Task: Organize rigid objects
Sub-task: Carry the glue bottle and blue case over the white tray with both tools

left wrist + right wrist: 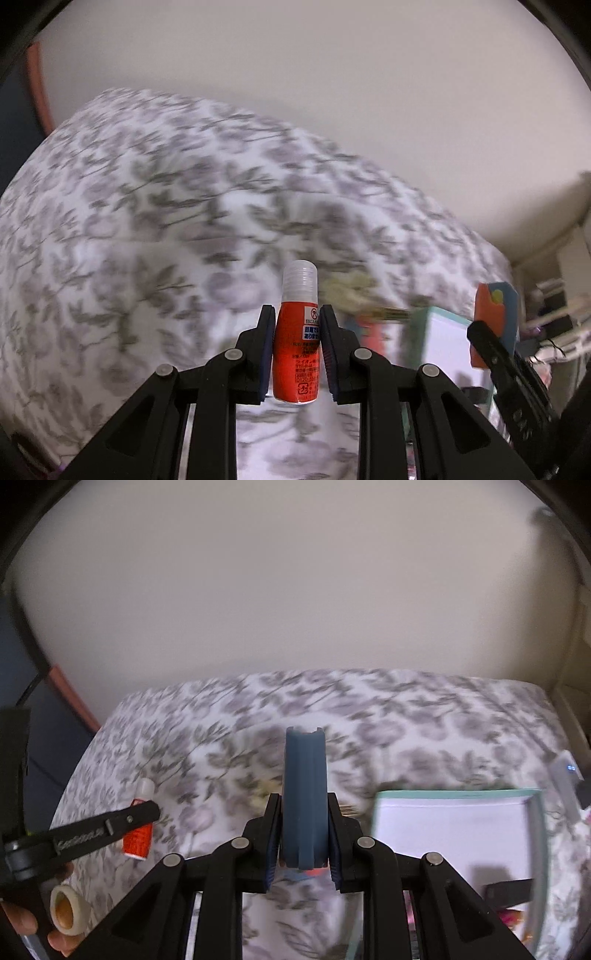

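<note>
Tape roll [69, 911]: sat at the far left of the right wrist view, a cream ring with a brown core, beside the fingers of a hand [26, 921].
Left tongs [297, 345]: clenched on a small red bottle [296, 363], 1 pad on each side of its body.
Red bottle: stood upright between the pads, clear ribbed cap on top, white label with printed text facing the camera; it hung above the cloth, not touching it. In the right wrist view the same bottle [138, 840] showed at the left, crossed by a black finger of the left tongs.
Cloth [129, 221]: white with a grey leaf and flower print, blurred, spread under both tools.
Right tongs [304, 843]: clenched on a dark blue ribbed case [304, 805], held upright with its notched end on top.
Blue case: in the left wrist view it appeared at the right edge [508, 317], with an orange face [487, 325] turned toward the camera.
Box [535, 834]: pale green rim, white inside, lying on the cloth to the right of the blue case and below it.
Wall [295, 590]: plain cream, behind the cloth.
</note>
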